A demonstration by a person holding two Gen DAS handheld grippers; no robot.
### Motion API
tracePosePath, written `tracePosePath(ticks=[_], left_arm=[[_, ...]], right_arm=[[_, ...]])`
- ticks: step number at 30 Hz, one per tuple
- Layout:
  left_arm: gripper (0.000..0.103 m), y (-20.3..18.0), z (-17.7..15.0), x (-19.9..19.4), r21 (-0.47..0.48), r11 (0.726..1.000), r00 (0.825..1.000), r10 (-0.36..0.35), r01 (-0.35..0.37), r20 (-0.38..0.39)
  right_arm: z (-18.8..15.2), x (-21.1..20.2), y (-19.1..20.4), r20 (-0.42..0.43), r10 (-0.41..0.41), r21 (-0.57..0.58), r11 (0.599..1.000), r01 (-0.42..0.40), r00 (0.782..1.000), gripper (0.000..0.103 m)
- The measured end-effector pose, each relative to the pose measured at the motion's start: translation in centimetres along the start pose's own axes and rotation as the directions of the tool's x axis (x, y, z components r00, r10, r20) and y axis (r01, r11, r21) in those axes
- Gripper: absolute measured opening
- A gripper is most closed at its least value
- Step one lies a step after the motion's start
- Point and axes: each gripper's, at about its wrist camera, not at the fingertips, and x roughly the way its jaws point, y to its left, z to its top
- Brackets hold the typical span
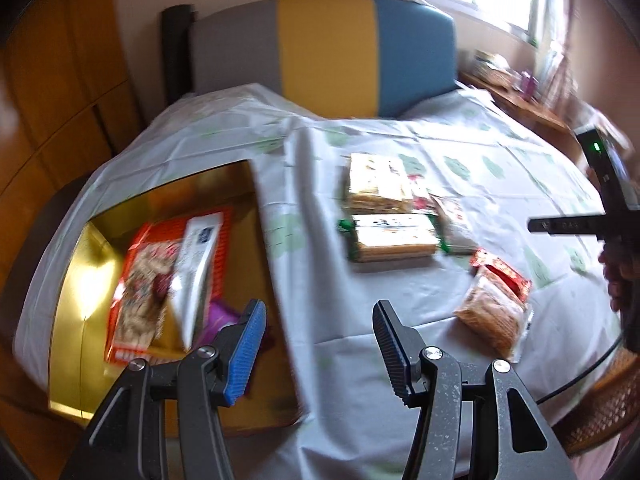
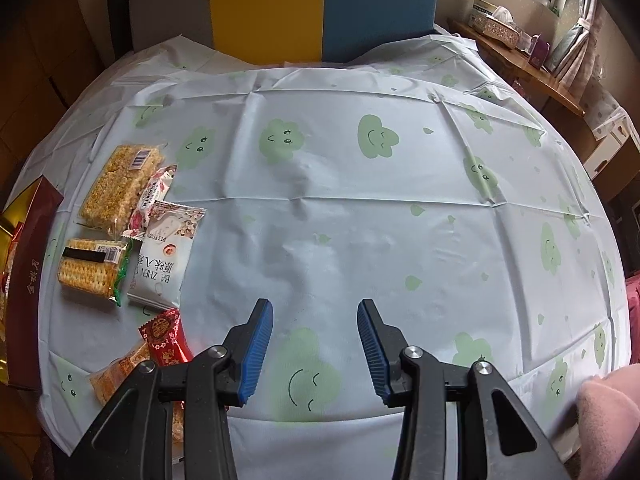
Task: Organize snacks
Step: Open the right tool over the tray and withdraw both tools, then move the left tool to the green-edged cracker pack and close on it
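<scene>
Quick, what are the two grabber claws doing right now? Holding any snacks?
Left gripper: open, holding nothing.
Right gripper: open, holding nothing.

Both cameras ride on hand-held grippers and look forward and steeply down along their jaws, close over the bench. The left wrist view faces the bench's left part, over the gold-lined box at the edge and toward the striped chair back beyond. The right wrist view faces the bench's middle. Both share the chair back, the cracker pack and neighbouring snacks, and the window-side shelf.
</scene>
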Motion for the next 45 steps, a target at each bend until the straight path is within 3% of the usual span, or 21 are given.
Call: tracePosePath(ticks=[2, 5, 11, 21, 26, 32, 37, 41, 43, 45], left_arm=[[0.07, -0.9, 0.8, 0.6, 0.058, 0.998, 1.0, -0.023, 0.024, -0.018], [0.075, -1.9, 1.9, 1.7, 0.129, 0.989, 0.997, -0.06, 0.066, -0.051], [0.077, -3.7, 3.9, 5.0, 0.265, 0.96, 0.988, -0.061, 0.096, -0.139], [0.082, -6.7, 6.6, 10.3, 0.478, 0.86, 0.967, -0.064, 0.178, -0.246], [0.082, -7.3, 7.3, 12.3, 0.52, 0.835, 0.966, -0.048, 0.179, -0.256], [0.082, -8.8, 7.6, 14.3, 0.57, 0.787, 0.951, -0.066, 0.235, -0.301], [0.078, -8.9, 7.3, 14.4, 0.556, 0.791, 0.945, -0.086, 0.257, -0.315], [0.074, -8.4, 6.2, 13.4, 0.497, 0.821, 0.93, -0.108, 0.283, -0.351], [0.069, -8.3, 5.4, 12.6, 0.471, 0.839, 0.932, -0.108, 0.272, -0.346], [0.055, -8.0, 4.7, 11.9, 0.428, 0.866, 0.933, -0.107, 0.258, -0.344]], right_arm=[[0.0, -0.1, -0.2, 0.004, 0.003, 0.007, 1.0, -0.003, 1.0, 0.045], [0.1, -0.2, -0.3, 0.008, 0.012, 0.016, 1.0, -0.012, 1.0, 0.045], [0.2, -0.6, -0.4, 0.022, 0.032, 0.031, 0.999, -0.032, 0.999, 0.045], [0.4, -0.7, -0.7, 0.028, 0.051, 0.042, 0.998, -0.052, 0.998, 0.045], [0.5, -0.5, -0.7, 0.024, 0.053, 0.04, 0.998, -0.054, 0.998, 0.045], [0.6, -0.3, -0.8, 0.019, 0.054, 0.043, 0.998, -0.054, 0.998, 0.045], [0.6, -0.1, -0.9, 0.015, 0.053, 0.045, 0.998, -0.054, 0.998, 0.045], [0.6, -0.1, -0.9, 0.013, 0.049, 0.043, 0.998, -0.05, 0.999, 0.045], [0.6, -0.1, -0.9, 0.014, 0.049, 0.044, 0.998, -0.05, 0.999, 0.045], [0.6, -0.3, -0.9, 0.018, 0.048, 0.045, 0.998, -0.049, 0.999, 0.045]])
